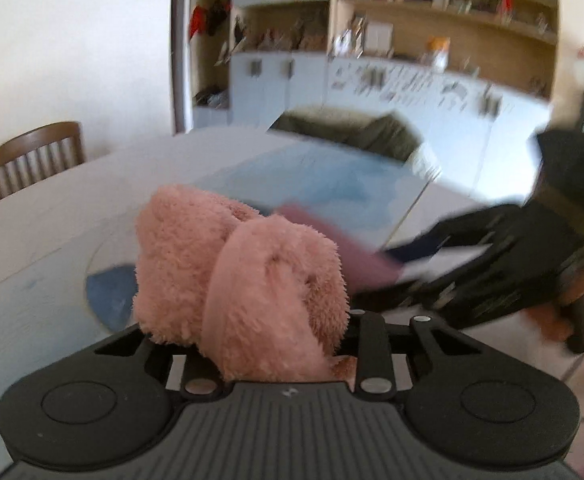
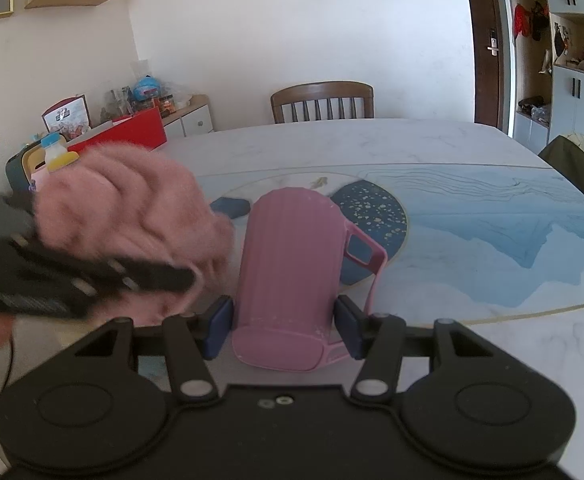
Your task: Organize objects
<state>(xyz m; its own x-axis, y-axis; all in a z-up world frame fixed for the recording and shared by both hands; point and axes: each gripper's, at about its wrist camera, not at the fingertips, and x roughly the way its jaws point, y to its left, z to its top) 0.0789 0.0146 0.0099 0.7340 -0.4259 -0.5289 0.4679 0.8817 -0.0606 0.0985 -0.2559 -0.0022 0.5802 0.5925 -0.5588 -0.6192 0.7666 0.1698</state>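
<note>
Left claw (image 1: 248,336): pressed together on a pink plush toy (image 1: 236,272), which bulges up out of the jaws and hides the fingertips; seen from the right wrist view the toy (image 2: 128,220) is lifted off the counter at 9 o'clock of the mug.
Right claw (image 2: 288,326): blue pads (image 2: 220,328) pinching the base of a pink ribbed mug (image 2: 292,272), one pad on each side.
Pink ribbed mug: tipped away from the camera, mouth to 12 o'clock, handle (image 2: 365,256) at 3 o'clock.
Counter (image 2: 471,340): pale marble look, with a blue-and-white printed mat (image 2: 491,220) under and beyond the mug.
Dark blue disc (image 2: 375,208): printed on the mat, at 1 o'clock of the mug.
Wooden chair (image 2: 323,102): at the counter's far edge, 12 o'clock.
Red box (image 2: 132,130): on a low cabinet at 10 o'clock, well apart.
</note>
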